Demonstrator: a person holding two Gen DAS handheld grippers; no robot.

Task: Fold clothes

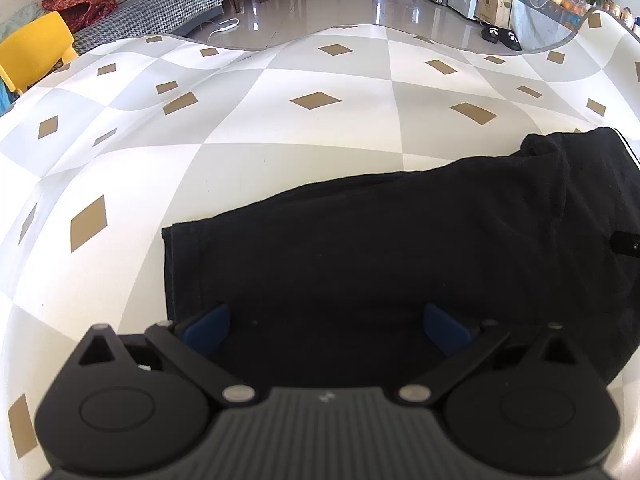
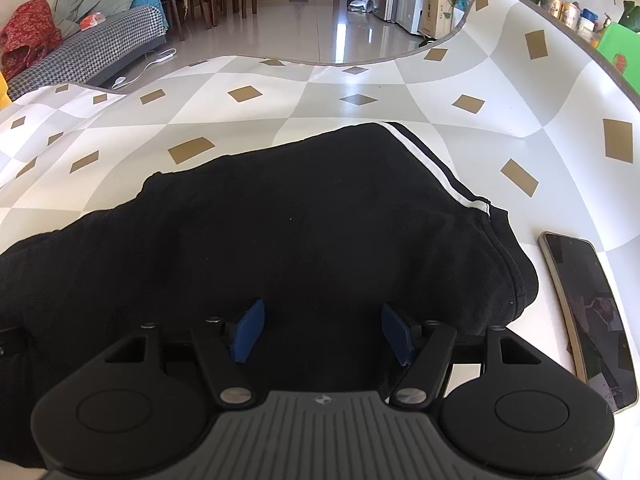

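- left gripper (image 1: 326,326) & right gripper (image 2: 322,330): both w/ jaws apart, nothing clamped, blue pads over black cloth. whether pads touch the fabric, can't tell.
- black garment (image 2: 280,220) lies long across the checked mat (image 1: 320,100), already doubled it seems; hemmed end (image 1: 176,272) by the left gripper, white-striped end (image 2: 436,160) near the right gripper.
- biggest risk imo: pinching only the top layer. cloth is black on black, layers hard to tell apart, so a lift could peel the fold open.
- next: uneven lift btwn hands would skew the fold, since the ends are well apart and the fabric is soft.
- mat edges curl up at the far side; dragging cloth could bunch it.
- phone (image 2: 588,320) just beside the striped end; a sweeping cloth edge or the right gripper could knock it.
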